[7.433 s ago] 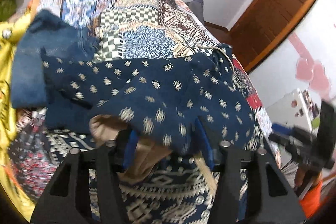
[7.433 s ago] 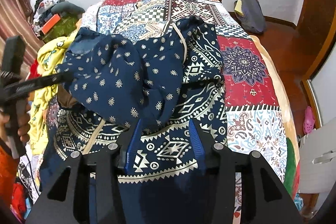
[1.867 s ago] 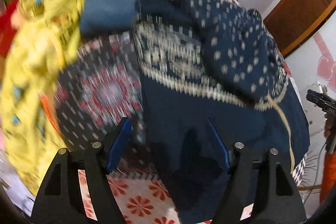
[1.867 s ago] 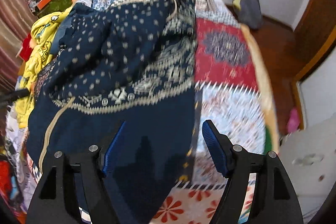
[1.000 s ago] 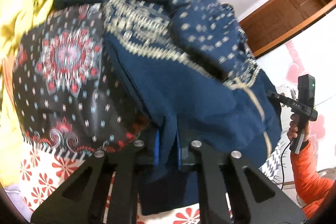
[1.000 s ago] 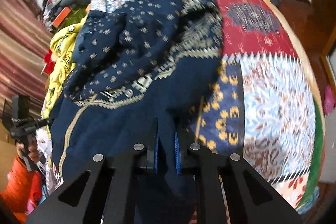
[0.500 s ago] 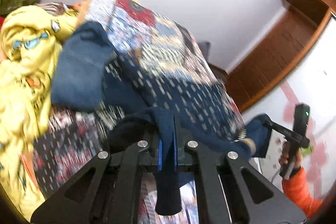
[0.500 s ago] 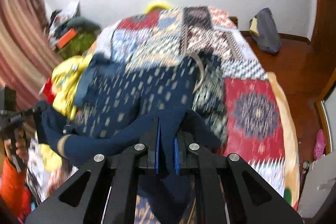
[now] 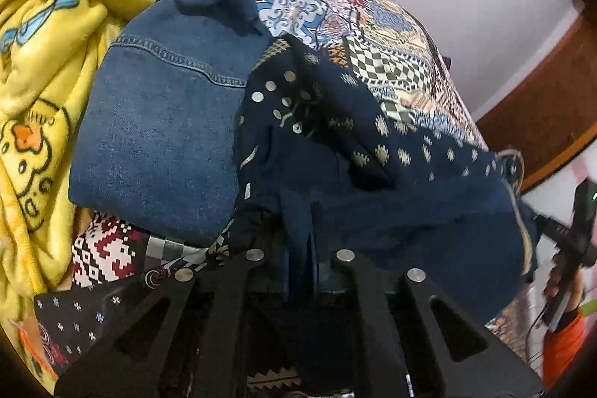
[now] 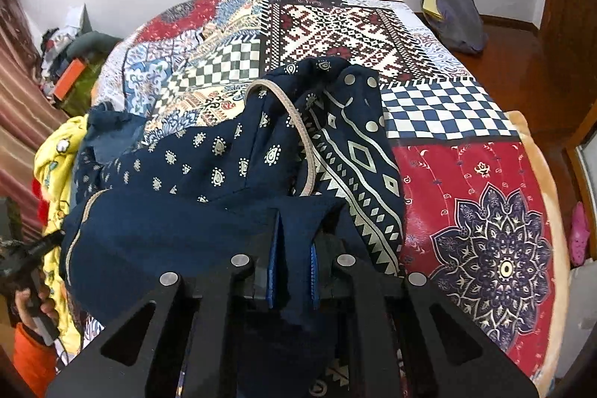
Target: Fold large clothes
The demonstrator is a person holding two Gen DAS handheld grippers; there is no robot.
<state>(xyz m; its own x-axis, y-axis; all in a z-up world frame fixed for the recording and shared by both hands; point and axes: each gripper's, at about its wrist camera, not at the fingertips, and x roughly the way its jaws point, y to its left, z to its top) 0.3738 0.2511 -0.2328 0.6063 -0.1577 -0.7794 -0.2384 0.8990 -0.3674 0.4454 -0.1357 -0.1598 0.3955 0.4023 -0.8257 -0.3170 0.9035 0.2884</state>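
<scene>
A large navy garment (image 10: 231, 159) with cream motifs, a geometric border and beige trim lies bunched on the patchwork bed; it also shows in the left wrist view (image 9: 373, 152). My left gripper (image 9: 300, 241) is shut on a fold of its plain navy edge. My right gripper (image 10: 293, 267) is shut on another fold of the same edge. The edge spans between the two grippers, lifted over the rest of the garment. The right gripper's handle (image 9: 576, 234) shows at the far right of the left wrist view.
Folded blue jeans (image 9: 160, 122) lie to the left of the garment. A yellow cartoon blanket (image 9: 37, 69) is heaped beyond them. The patchwork bedspread (image 10: 335, 21) stretches away to the wall. A grey bag (image 10: 455, 10) sits on the wooden floor at the right.
Both grippers closed on the garment's near edge and lifted it. Now they have carried that edge forward over the garment, farther up the bed.
</scene>
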